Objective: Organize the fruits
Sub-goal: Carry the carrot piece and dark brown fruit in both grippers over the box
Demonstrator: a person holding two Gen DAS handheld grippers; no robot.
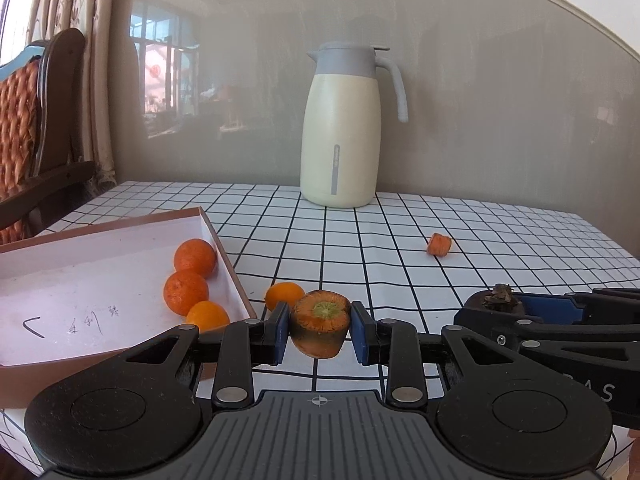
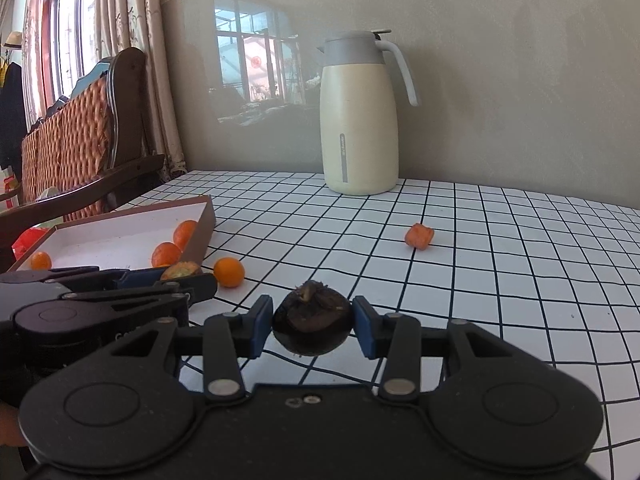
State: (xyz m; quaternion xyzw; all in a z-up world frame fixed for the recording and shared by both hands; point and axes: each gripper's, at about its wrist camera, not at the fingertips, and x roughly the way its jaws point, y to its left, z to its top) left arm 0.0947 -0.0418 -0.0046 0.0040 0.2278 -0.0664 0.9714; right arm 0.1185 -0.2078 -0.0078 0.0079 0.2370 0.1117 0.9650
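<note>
In the left wrist view the left tongs (image 1: 319,330) sit at lower centre, their blue pads pressed against both sides of a carrot stump (image 1: 319,326) whose cut top, orange with a green core, faces up. At the lower right of that frame the right tongs (image 1: 496,306) reach in from the right edge, clamped on a dark round fruit (image 1: 496,302) with a dry, crumpled crown. The right wrist view shows that same dark fruit at lower centre, squeezed between the blue pads and held above the gridded counter (image 1: 400,240). A shallow brown box (image 1: 100,280) with a white, hand-marked floor lies at the left of the left wrist view; three oranges (image 1: 186,292) rest inside it, bunched along its right wall. A fourth orange (image 1: 282,294) lies on the counter just outside that wall, directly behind the left pad of the left tongs. In the right wrist view another small orange fruit (image 2: 41,260) shows at the far left, beside the box's near corner; whether it lies in the box cannot be told. A small carrot piece (image 1: 439,245) lies alone on the counter at right of centre, well apart from the box. A cream thermos jug (image 1: 344,128) with a grey lid and handle stands at the back of the counter near the wall. A wooden chair (image 1: 36,128) with a woven back stands at the left edge, before the curtain (image 1: 80,0).
</note>
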